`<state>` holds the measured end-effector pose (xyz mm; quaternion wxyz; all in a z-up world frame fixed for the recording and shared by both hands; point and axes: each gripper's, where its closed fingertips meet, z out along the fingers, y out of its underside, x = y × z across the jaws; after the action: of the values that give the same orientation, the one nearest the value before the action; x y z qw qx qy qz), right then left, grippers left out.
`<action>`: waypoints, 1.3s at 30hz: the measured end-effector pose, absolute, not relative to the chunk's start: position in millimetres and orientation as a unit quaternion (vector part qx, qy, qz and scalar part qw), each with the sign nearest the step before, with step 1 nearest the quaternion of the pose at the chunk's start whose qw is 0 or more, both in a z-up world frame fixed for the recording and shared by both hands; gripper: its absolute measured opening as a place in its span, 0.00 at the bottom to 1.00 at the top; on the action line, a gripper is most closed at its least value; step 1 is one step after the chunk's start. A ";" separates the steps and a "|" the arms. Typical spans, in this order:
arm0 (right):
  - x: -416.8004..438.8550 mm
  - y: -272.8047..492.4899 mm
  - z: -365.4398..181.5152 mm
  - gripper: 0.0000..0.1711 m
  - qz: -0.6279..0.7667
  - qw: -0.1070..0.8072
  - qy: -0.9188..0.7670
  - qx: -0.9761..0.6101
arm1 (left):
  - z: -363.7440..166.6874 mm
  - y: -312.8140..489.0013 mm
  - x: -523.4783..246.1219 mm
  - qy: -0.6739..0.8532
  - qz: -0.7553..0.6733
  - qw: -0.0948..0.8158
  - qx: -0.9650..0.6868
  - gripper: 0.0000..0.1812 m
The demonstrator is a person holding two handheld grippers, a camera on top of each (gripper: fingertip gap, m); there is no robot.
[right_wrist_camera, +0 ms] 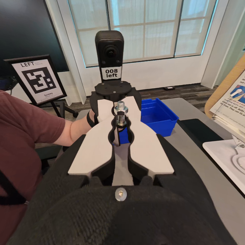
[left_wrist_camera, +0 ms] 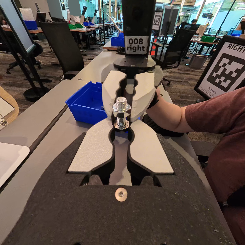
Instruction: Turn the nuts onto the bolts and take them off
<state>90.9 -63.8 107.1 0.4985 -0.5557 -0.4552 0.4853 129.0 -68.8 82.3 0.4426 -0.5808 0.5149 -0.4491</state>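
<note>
A silver bolt (left_wrist_camera: 120, 122) stands upright between my two grippers, above the grey table (left_wrist_camera: 39, 119). My left gripper (left_wrist_camera: 120, 127) is shut on the bolt's hex head at the bottom. A silver nut (left_wrist_camera: 121, 110) sits partway down the thread, with a few turns of thread bare above it. My right gripper (left_wrist_camera: 122, 112) faces the left one and is shut on the nut. In the right wrist view the bolt (right_wrist_camera: 120, 120) and nut (right_wrist_camera: 121, 111) stand at my right gripper (right_wrist_camera: 121, 120), with the left gripper's fingers (right_wrist_camera: 104, 112) behind and below.
An open blue bin (left_wrist_camera: 86, 106) stands on the table just beyond the grippers and shows in the right wrist view too (right_wrist_camera: 159, 119). Framed marker signs (left_wrist_camera: 225, 71) (right_wrist_camera: 38, 80) stand at the table's sides. An instruction board (right_wrist_camera: 232, 99) is close by. A person's arm (left_wrist_camera: 172, 119) holds the right gripper. Both grippers' tips are close together, under 4 cm apart.
</note>
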 end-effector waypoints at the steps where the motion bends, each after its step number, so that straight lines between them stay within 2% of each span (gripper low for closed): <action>1: 90.1 -64.6 106.5 0.07 0.492 0.494 -0.456 -0.553 | 82.0 -68.9 129.3 0.516 -0.448 0.443 -0.581 0.08; 12: 90.6 -65.2 113.0 0.06 0.543 0.488 -0.436 -0.526 | 86.9 -73.5 129.8 0.511 -0.468 0.438 -0.573 0.09; 16: 118.0 -58.2 128.4 0.06 0.533 0.500 -0.424 -0.534 | 89.9 -68.2 127.1 0.500 -0.455 0.449 -0.584 0.23; 18: 157.3 -46.7 131.1 0.06 0.468 0.509 -0.422 -0.587 | 91.8 -65.3 122.7 0.497 -0.446 0.454 -0.590 0.24; 20: 213.3 -29.3 107.0 0.06 0.380 0.474 -0.390 -0.692 | 93.5 -61.9 117.5 0.493 -0.436 0.460 -0.596 0.23; 23: 304.2 -1.9 34.6 0.06 0.256 0.362 -0.273 -0.854 | 91.0 -57.7 112.7 0.492 -0.422 0.457 -0.609 0.22; 26: 360.0 17.7 -35.8 0.06 0.208 0.236 -0.146 -0.938 | 84.2 -55.6 112.7 0.498 -0.409 0.447 -0.621 0.22; 29: 373.7 29.5 -88.0 0.06 0.200 0.146 -0.088 -0.965 | 80.9 -55.0 114.4 0.498 -0.407 0.442 -0.625 0.22; 33: 381.4 26.3 -128.7 0.06 0.151 0.062 -0.062 -0.985 | 80.1 -53.4 114.9 0.492 -0.411 0.438 -0.631 0.21; 39: 396.4 26.4 -148.9 0.06 0.083 0.027 -0.032 -0.996 | 76.6 -51.3 112.2 0.495 -0.402 0.432 -0.638 0.20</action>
<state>396.4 26.4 -148.9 0.0267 -0.9957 -0.0319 0.0833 112.2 -51.3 76.6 0.4316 -0.6380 0.4952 -0.4018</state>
